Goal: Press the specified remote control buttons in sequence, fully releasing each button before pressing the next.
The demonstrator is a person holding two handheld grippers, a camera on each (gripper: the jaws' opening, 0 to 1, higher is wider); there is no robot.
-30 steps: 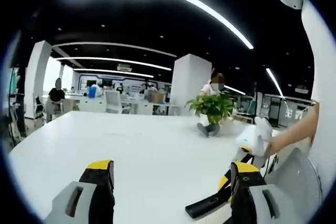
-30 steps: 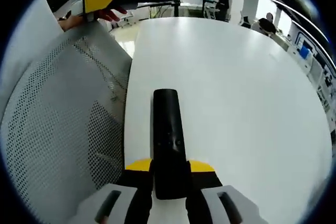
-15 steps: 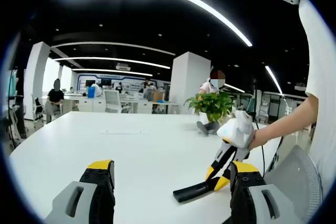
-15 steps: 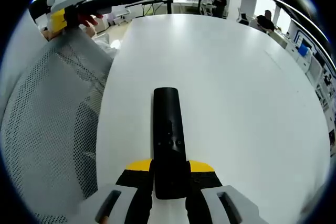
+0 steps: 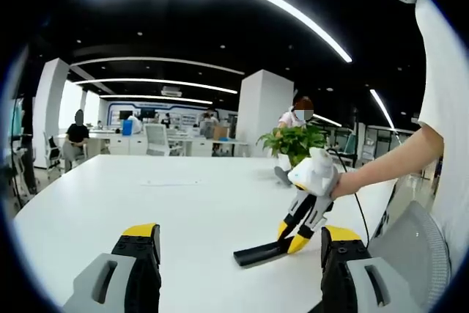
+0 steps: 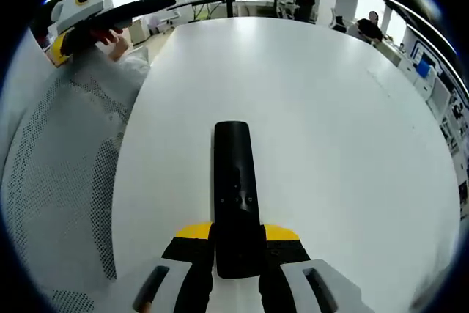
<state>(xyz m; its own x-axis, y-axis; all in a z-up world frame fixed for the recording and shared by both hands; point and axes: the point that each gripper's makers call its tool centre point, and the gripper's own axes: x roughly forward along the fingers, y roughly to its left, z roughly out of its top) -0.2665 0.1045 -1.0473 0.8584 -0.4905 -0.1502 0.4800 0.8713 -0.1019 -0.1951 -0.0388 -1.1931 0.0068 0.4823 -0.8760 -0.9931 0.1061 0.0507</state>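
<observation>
Remote [image 6: 236,196]: slim, black, matte slab

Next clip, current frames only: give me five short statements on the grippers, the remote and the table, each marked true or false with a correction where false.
1. The right gripper is shut on the black remote control. True.
2. The left gripper holds the remote. False: its jaws stand apart with nothing between them.
3. The remote lies flat on the white table, untouched. False: in the left gripper view its far end is near the table while the right gripper grips the other end.
4. A potted green plant stands on the table beyond the right gripper. True.
5. A mesh chair back shows beside the table's edge in the right gripper view. True.
</observation>
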